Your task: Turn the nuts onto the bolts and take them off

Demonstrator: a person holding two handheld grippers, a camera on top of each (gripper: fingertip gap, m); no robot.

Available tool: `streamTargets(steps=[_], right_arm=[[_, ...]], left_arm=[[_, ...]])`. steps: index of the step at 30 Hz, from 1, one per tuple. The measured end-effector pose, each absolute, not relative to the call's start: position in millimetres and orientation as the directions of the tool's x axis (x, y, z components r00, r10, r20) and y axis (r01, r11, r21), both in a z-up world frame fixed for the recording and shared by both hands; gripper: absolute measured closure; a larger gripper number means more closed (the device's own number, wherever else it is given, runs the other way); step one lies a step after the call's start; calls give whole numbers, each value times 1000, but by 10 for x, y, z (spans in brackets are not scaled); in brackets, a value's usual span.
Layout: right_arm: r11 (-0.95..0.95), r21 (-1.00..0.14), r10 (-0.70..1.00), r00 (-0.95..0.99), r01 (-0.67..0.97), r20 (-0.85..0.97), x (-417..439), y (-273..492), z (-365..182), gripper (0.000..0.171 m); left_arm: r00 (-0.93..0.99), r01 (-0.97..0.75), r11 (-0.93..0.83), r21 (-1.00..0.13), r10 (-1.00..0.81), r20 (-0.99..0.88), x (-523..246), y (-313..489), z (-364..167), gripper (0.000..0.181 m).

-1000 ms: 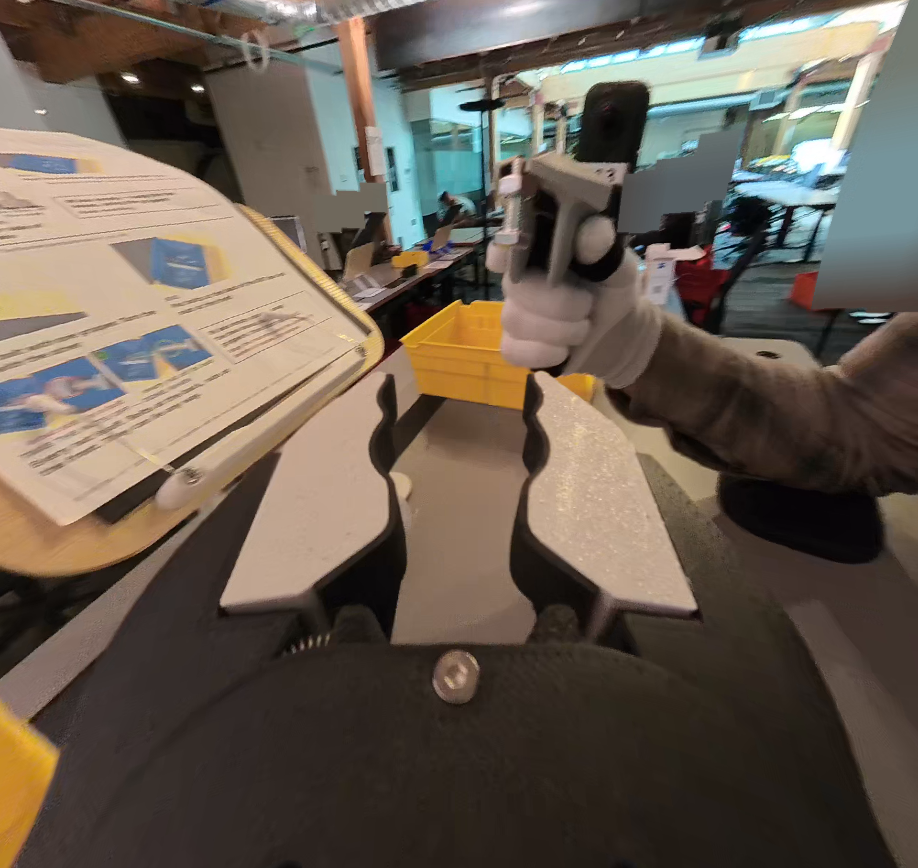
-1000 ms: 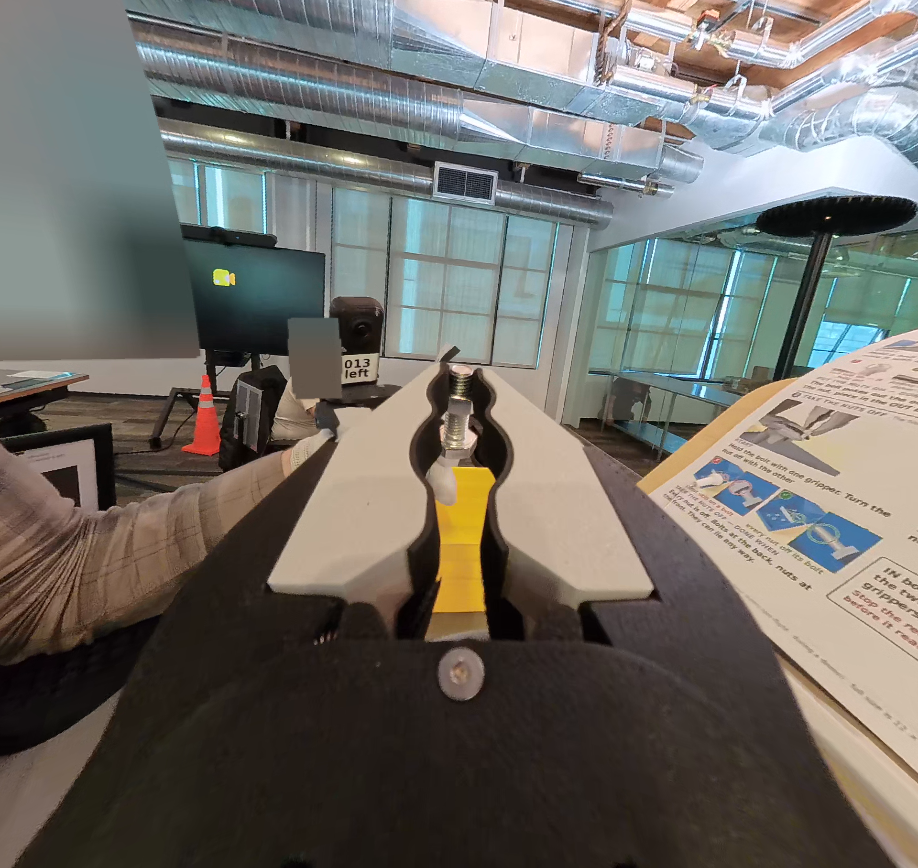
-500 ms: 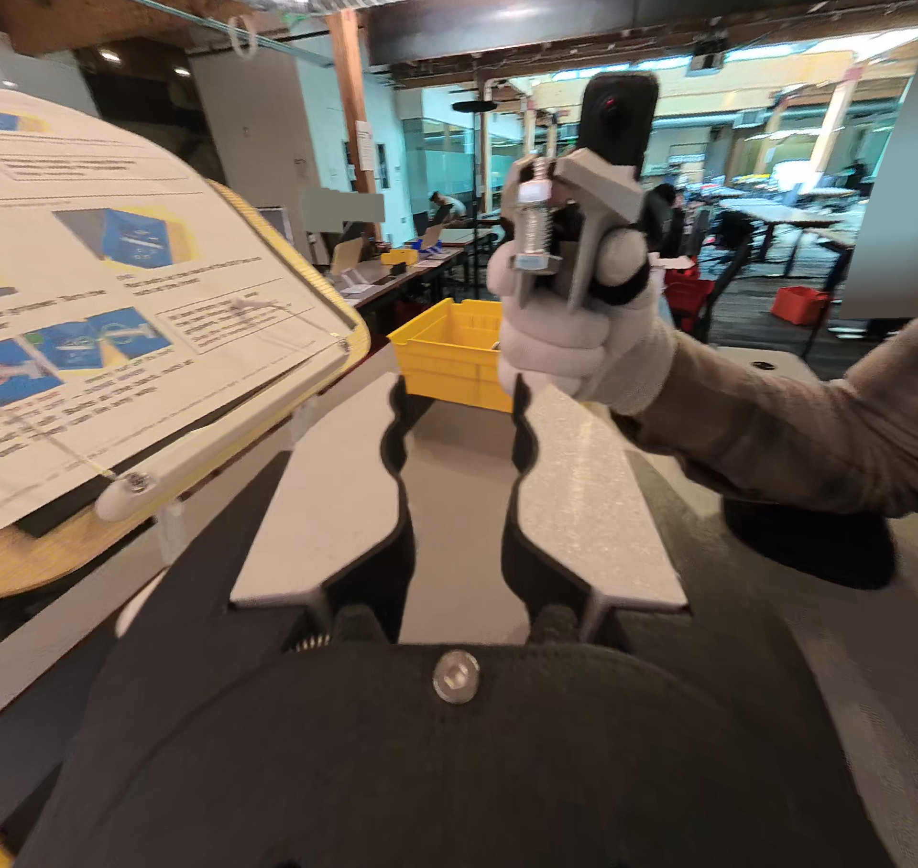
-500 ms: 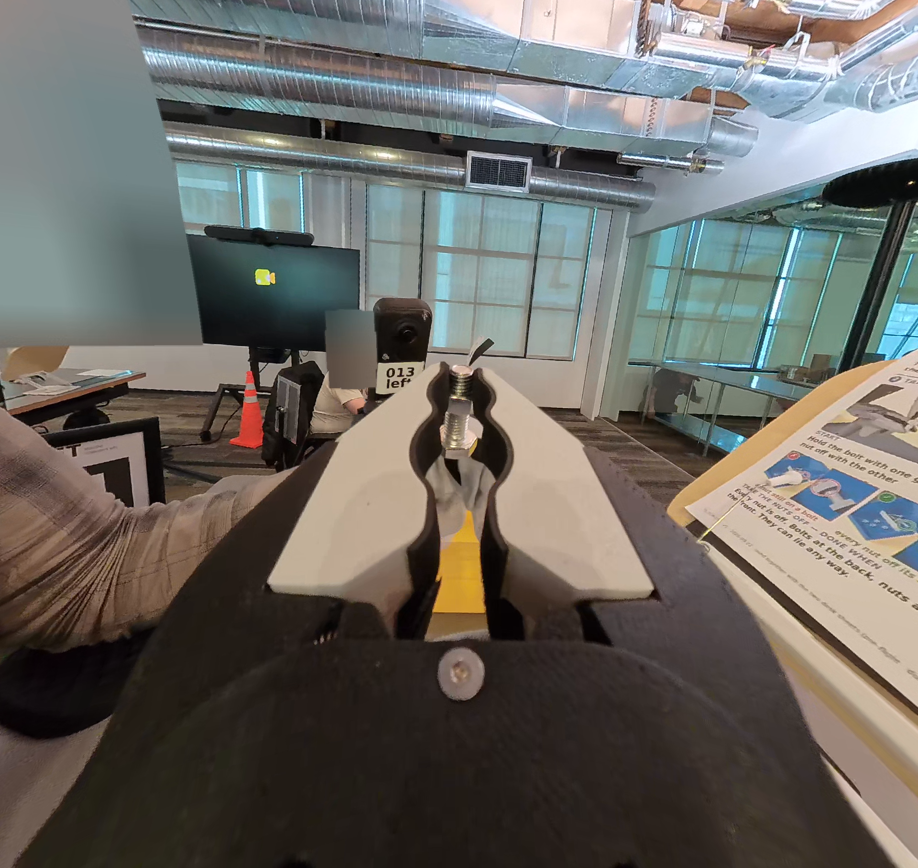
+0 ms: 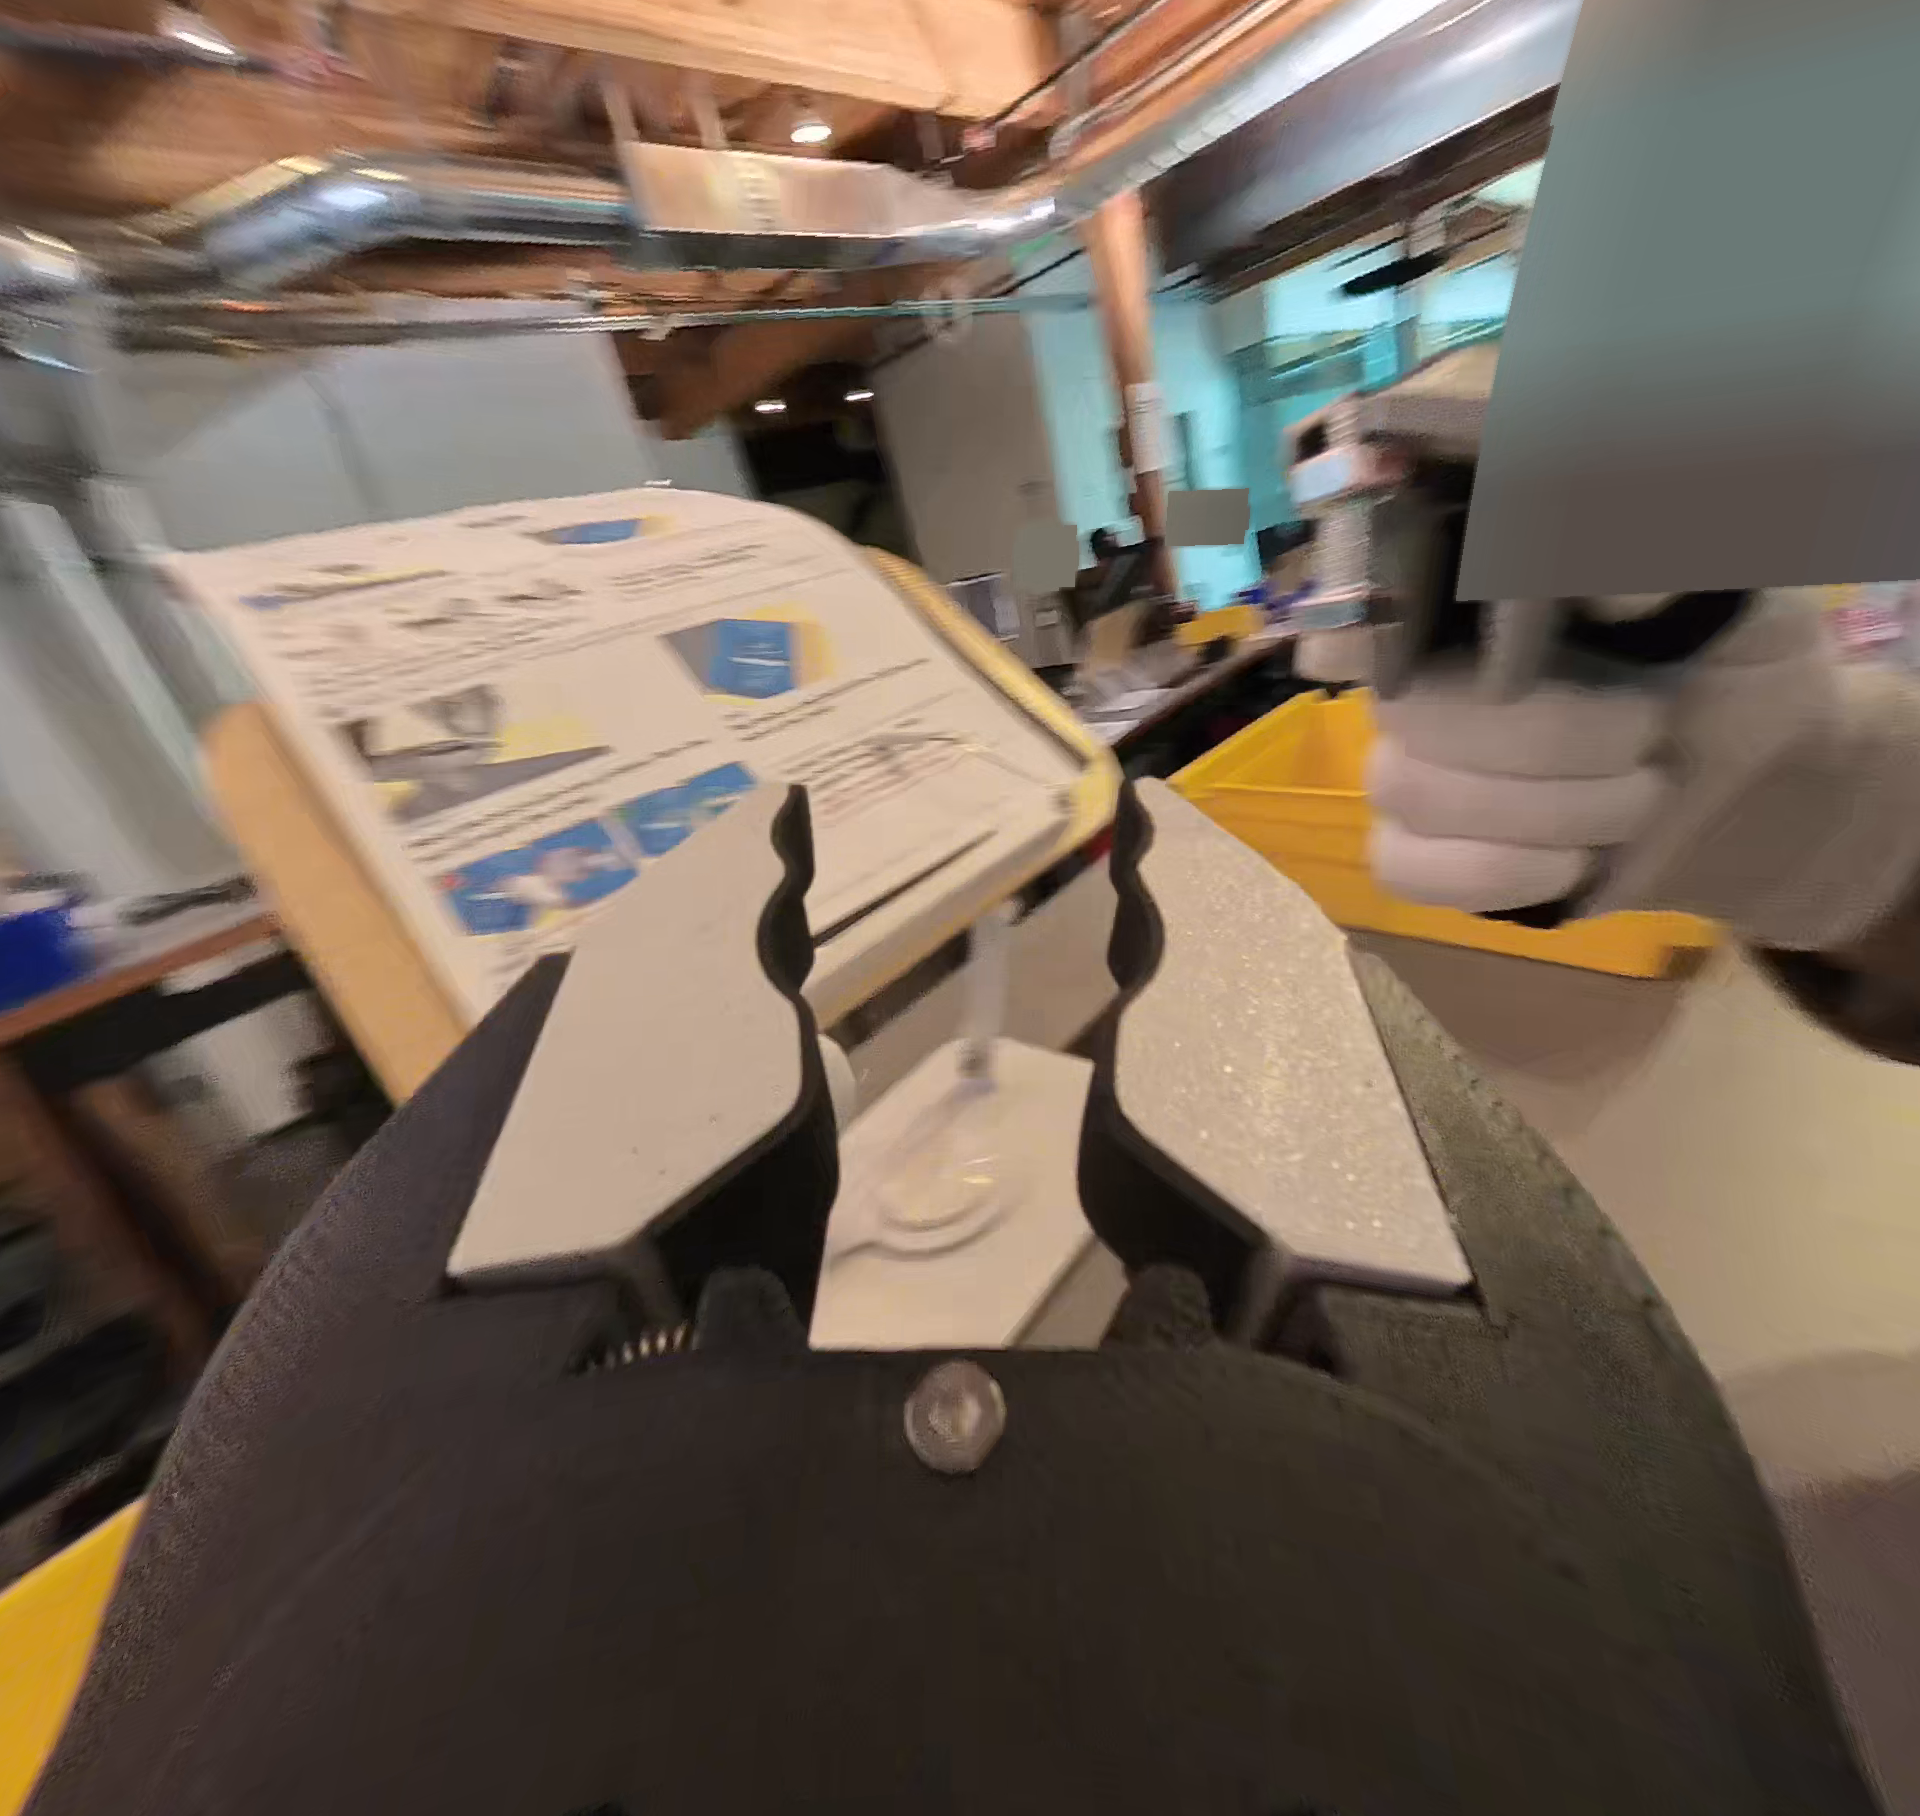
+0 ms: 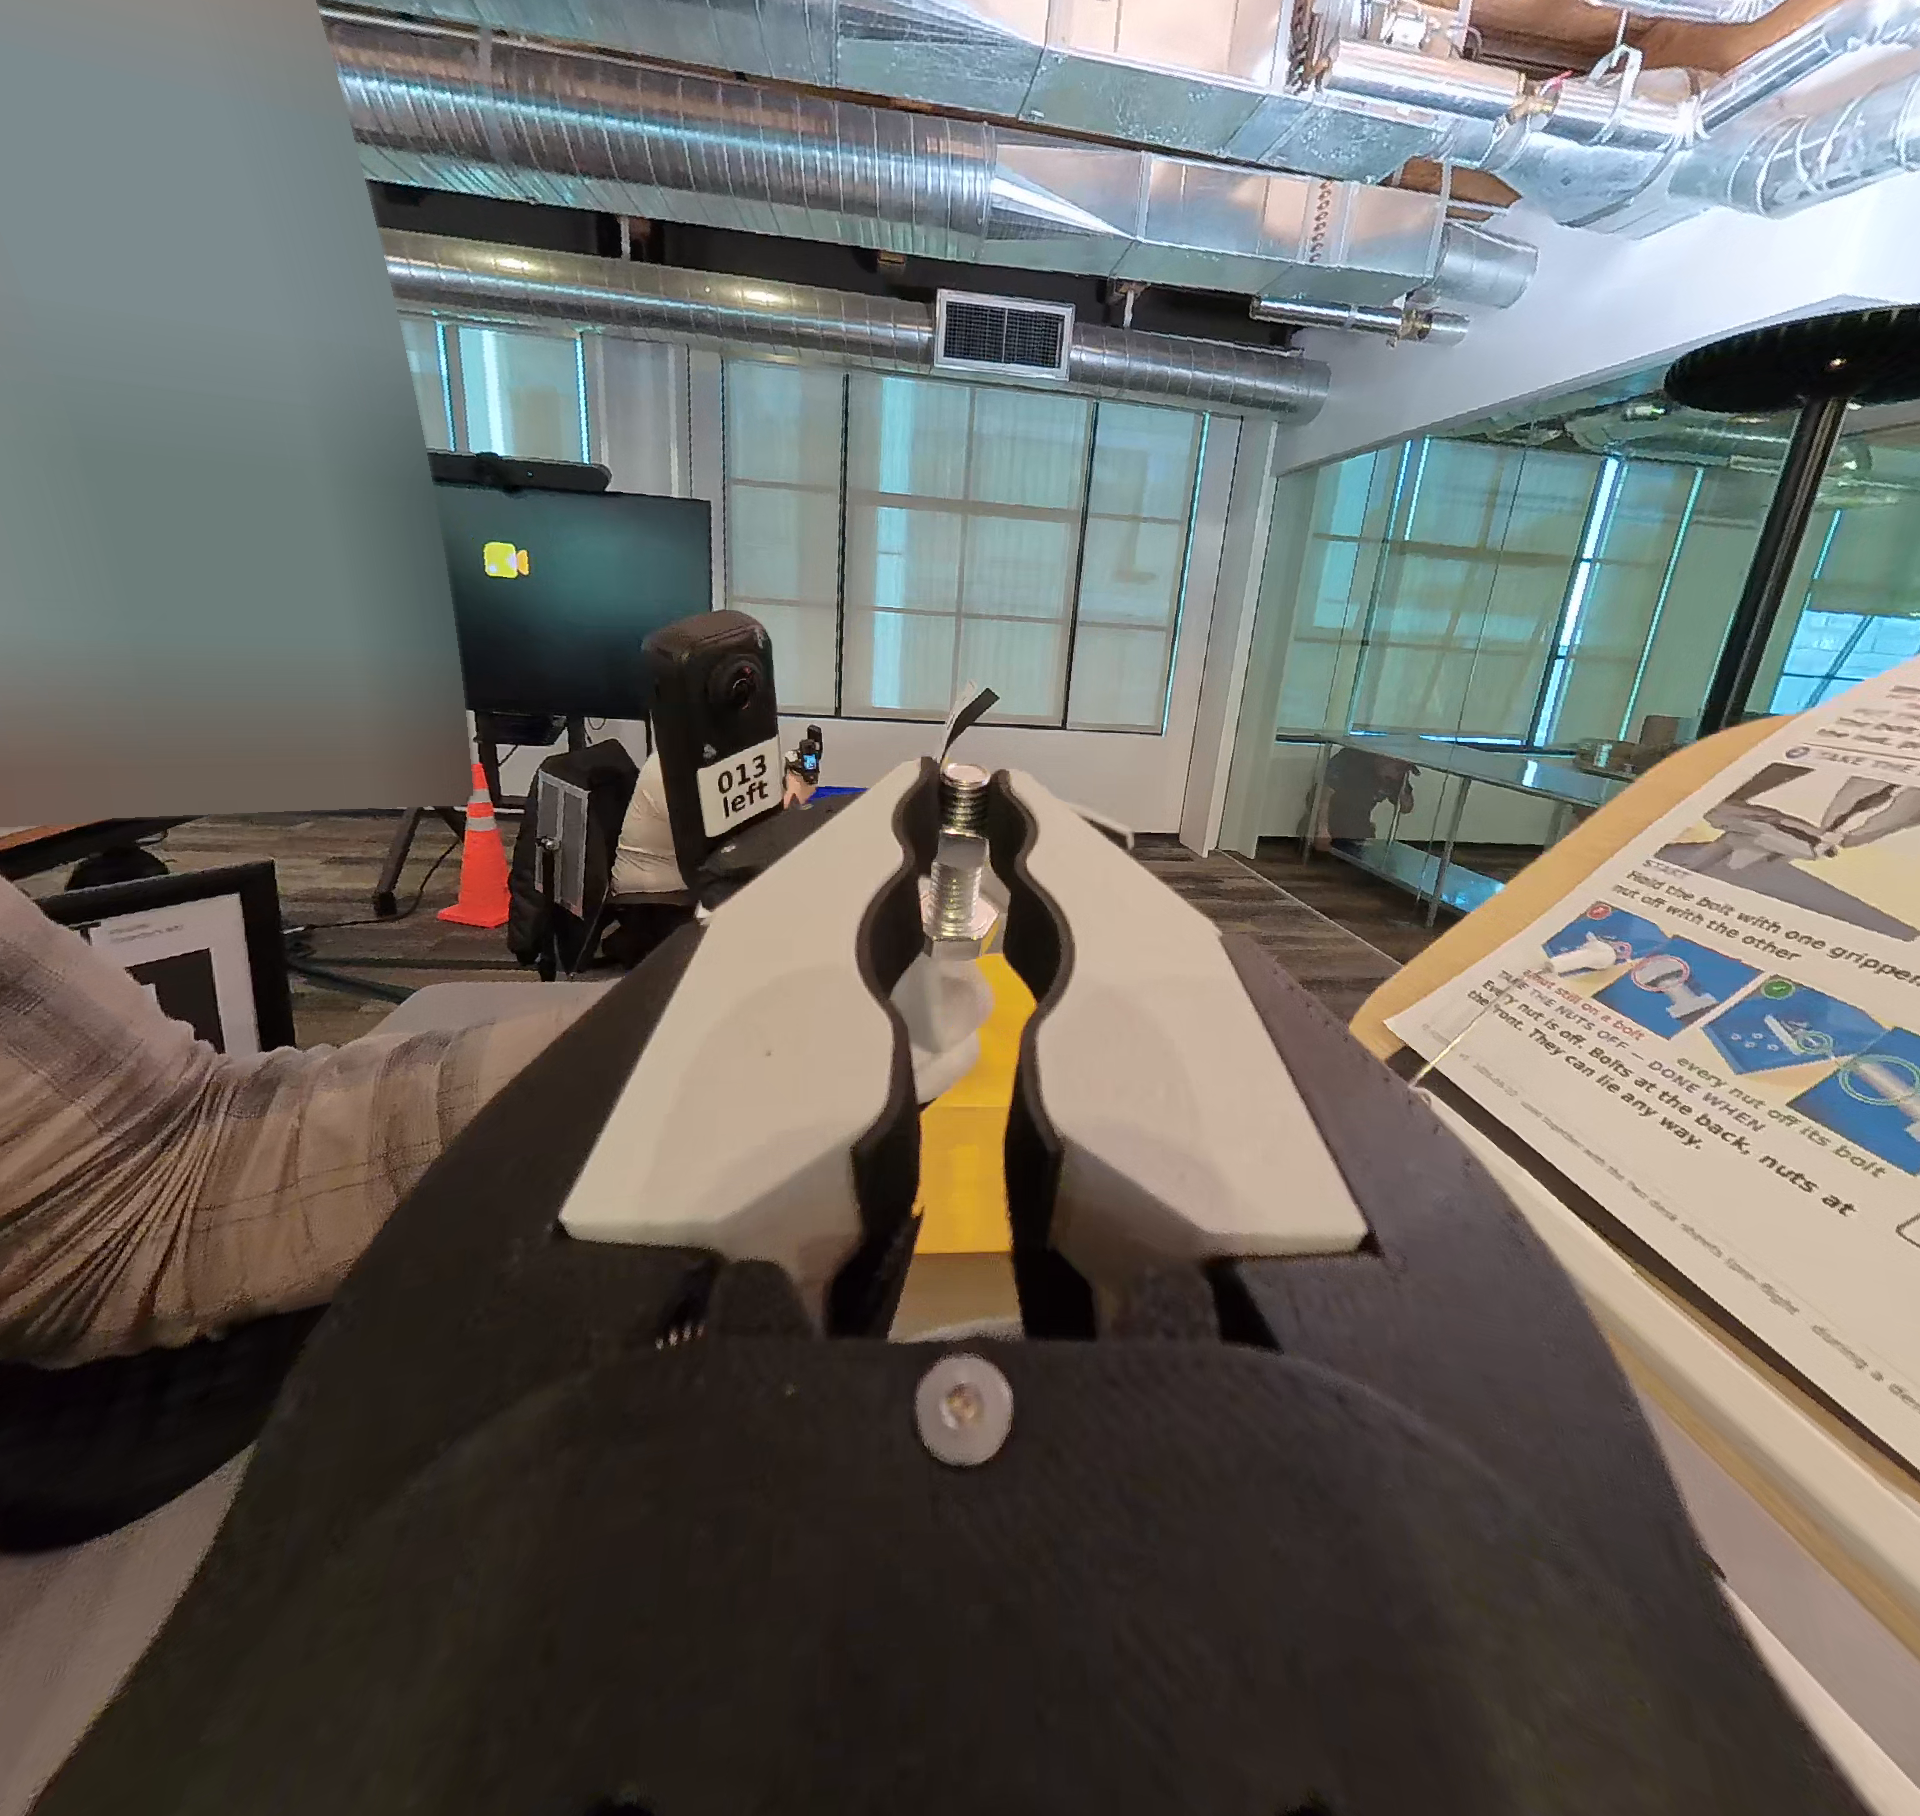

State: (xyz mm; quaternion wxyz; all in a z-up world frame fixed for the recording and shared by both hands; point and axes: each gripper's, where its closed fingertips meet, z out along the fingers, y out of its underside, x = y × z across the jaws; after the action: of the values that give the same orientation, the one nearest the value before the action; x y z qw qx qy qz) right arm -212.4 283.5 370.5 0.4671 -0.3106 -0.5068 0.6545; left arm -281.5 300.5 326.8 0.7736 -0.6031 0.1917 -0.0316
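My right gripper (image 6: 961, 779) is shut on a silver bolt (image 6: 958, 873) and holds it upright in the air. A hex nut (image 6: 956, 923) sits on the thread just below the fingertips. My left gripper (image 5: 956, 831) is open and empty, and its view is blurred by motion. In the left wrist view the bolt (image 5: 1340, 540) shows blurred at the upper right, above the white-gloved hand (image 5: 1507, 810) that holds the right gripper. The left gripper's black camera (image 6: 712, 717) shows in the right wrist view, beyond and left of the bolt.
An instruction sheet on a wooden board (image 5: 623, 686) stands ahead of my left gripper on a white stand (image 5: 956, 1164); it also shows in the right wrist view (image 6: 1714, 987). A yellow bin (image 5: 1278, 779) sits on the grey table (image 5: 1610, 1195). A sleeved arm (image 6: 208, 1174) lies at left.
My left gripper has swung left, so the board is now ahead of it and the right gripper with the bolt sits at its view's right edge. The right gripper keeps its hold on the bolt.
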Motion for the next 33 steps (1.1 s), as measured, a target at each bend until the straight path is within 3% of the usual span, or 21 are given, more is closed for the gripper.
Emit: streamTargets(steps=[4, 11, 14, 19, 24, 28, 33], right_arm=[[-52, -955, 928, -368, -293, 62, -2134, 2863, 3676, 164], [-49, -968, 909, -412, -248, 60, -2189, 2784, 3565, 164], [-43, -973, 898, -436, -227, 62, -2217, 2725, 3512, 164], [-14, -978, 893, -442, -208, 81, -2251, 2660, 3465, 165], [34, -981, 901, -420, -190, 112, -2307, 2639, 3400, 164], [46, -981, 903, -412, -189, 122, -2319, 2642, 3382, 164], [53, -978, 898, -418, -203, 135, -2314, 2617, 3378, 164]], left_arm=[[827, -93, 148, -985, -540, -159, -2503, 2937, 3054, 126], [732, -62, 50, -997, -676, -79, -2128, 2905, 2959, 124], [712, -28, 49, -998, -700, -54, -2067, 2877, 3007, 127], [752, -119, 73, -990, -644, -138, -2095, 2928, 2961, 146], [770, -221, 65, -973, -601, -215, -2095, 2964, 2903, 142], [773, -190, 88, -978, -600, -204, -2112, 2942, 2973, 161], [758, -183, 77, -980, -624, -190, -2086, 2924, 2944, 160]])
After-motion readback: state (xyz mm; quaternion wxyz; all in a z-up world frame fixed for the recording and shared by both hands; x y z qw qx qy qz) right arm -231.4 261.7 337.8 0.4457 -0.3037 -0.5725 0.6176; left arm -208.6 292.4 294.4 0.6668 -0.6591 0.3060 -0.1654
